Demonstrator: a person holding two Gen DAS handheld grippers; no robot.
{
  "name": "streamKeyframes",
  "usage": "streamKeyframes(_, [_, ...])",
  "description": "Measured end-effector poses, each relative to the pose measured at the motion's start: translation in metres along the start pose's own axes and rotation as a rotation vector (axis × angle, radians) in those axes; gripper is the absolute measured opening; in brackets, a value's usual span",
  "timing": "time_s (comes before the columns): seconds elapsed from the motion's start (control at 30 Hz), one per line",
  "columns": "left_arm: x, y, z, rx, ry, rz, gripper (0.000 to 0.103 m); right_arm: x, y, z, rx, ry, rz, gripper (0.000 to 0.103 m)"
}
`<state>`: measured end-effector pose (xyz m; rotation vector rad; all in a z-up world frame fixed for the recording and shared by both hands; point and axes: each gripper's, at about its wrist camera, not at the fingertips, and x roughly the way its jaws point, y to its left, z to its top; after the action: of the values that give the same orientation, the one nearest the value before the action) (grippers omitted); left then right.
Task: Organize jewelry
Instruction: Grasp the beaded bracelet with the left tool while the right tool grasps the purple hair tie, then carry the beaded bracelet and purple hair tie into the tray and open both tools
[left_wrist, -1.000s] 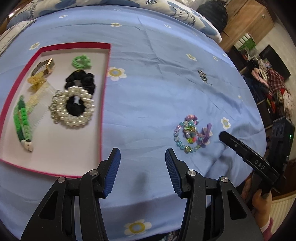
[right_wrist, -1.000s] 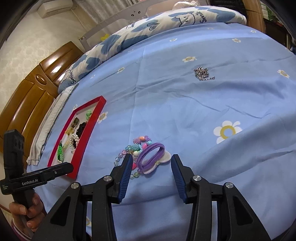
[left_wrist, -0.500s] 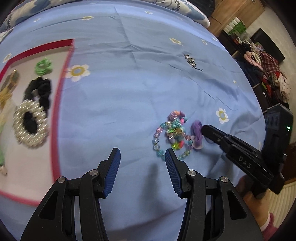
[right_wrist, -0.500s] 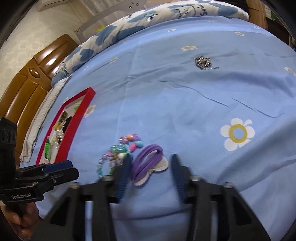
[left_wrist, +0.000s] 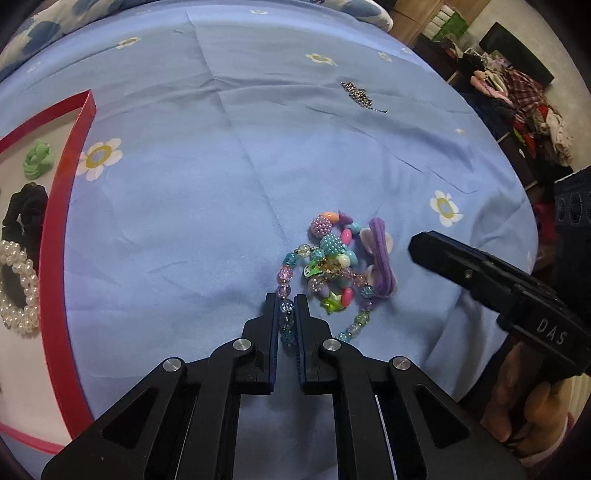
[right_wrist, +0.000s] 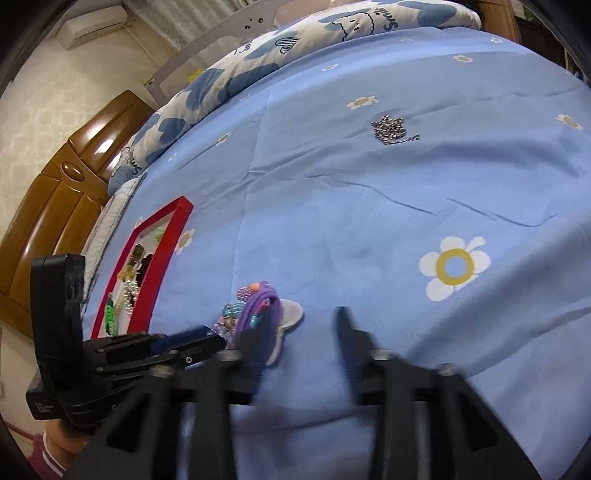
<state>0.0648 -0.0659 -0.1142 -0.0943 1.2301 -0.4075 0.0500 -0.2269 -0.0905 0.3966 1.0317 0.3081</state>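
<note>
The left gripper is seen with its 2 fingers pinched almost together on the near strand of the beaded bracelet, a few clear blue and pink beads caught in the narrow gap. The bracelet itself lies in a colourful heap on the blue flowered bedsheet, chunky pastel beads at its far end, a green star charm near the middle. Just beside it, to the right and touching the heap, a purple hair tie with a pale butterfly-shaped backing is laid flat.

The right gripper is held low over that same spot with its fingers spread wide and nothing between them; its left finger overlaps the purple hair tie in the blurry right wrist view, so contact can't be confirmed. In the left wrist view the right gripper is seen from the side, its tip near the hair tie but apart from it.

Further up the bed a small silver chain is bunched on its own, well apart from everything else. Off to the left a red-rimmed tray is seen, already holding a green hair tie, a black scrunchie and a pearl scrunchie. A blue and white quilt is piled at the head of the bed.
</note>
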Motion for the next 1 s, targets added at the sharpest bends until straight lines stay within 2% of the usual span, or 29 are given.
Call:
streamKeyframes(0.17, [-0.022,0.007,-0.010,-0.022,-0.032,-0.021,0.006,0.007,0.017,-0.005,-0.052,0.017,0.006,0.045])
streamKeyframes(0.3, [-0.040,0.012,-0.013,-0.044,-0.070,-0.029,0.006,0.023,0.027,-0.009,-0.100,0.046,-0.032,0.045])
streamKeyframes(0.37, [-0.051,0.017,-0.014,-0.061,-0.094,-0.035,0.006,0.027,0.027,-0.011,-0.109,0.041,-0.062,0.037])
streamKeyframes(0.4, [-0.054,0.017,-0.013,-0.067,-0.103,-0.036,0.006,0.026,0.026,-0.010,-0.110,0.037,-0.069,0.019])
streamKeyframes(0.43, [-0.057,0.019,-0.014,-0.071,-0.111,-0.038,0.006,0.025,0.025,-0.010,-0.104,0.035,-0.067,0.012])
streamKeyframes(0.67, [-0.084,0.020,-0.018,-0.092,-0.171,-0.048,0.006,0.000,0.032,-0.006,-0.106,-0.023,-0.020,0.011])
streamKeyframes(1.0, [-0.123,0.038,-0.028,-0.140,-0.255,-0.032,0.006,-0.014,0.075,-0.002,-0.166,-0.041,0.081,0.011])
